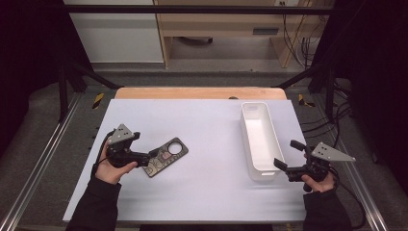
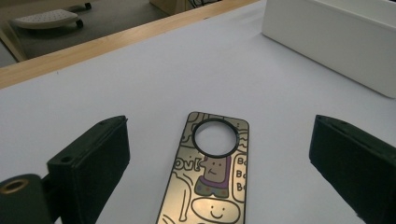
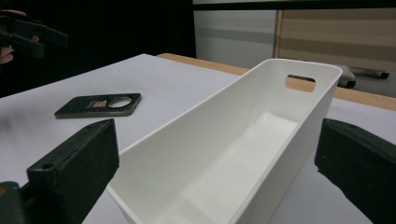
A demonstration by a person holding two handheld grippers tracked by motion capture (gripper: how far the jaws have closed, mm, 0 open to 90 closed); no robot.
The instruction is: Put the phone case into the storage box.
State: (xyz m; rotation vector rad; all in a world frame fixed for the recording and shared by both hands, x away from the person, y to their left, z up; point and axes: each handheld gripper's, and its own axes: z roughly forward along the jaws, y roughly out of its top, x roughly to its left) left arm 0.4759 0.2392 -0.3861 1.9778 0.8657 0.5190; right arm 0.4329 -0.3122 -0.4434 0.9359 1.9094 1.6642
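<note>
White covers the table [image 1: 202, 192], and on it, left of centre in the high view, lies a flat dark card [image 1: 166, 156] with cartoon drawings and a round hole near one end. It lies flat on the sheet, its long axis running on a diagonal from lower left to upper right, with the hole end pointing up and to the right, toward the white bin [image 1: 260, 139]. The left gripper [image 1: 144, 156] sits at the card's lower-left end; in the left gripper view its jaws stand wide apart on either side of the card [image 2: 208, 172], which runs straight away from the camera, hole end farthest. That lining-up suggests an approach along the card's length, with nothing gripped yet. The bin stands right of centre, empty, its long axis running toward the top of the frame. The right gripper [image 1: 285, 156] hovers at the bin's near end, jaws wide and holding nothing, probably waiting or ready to steady the bin [image 3: 243, 140].
</note>
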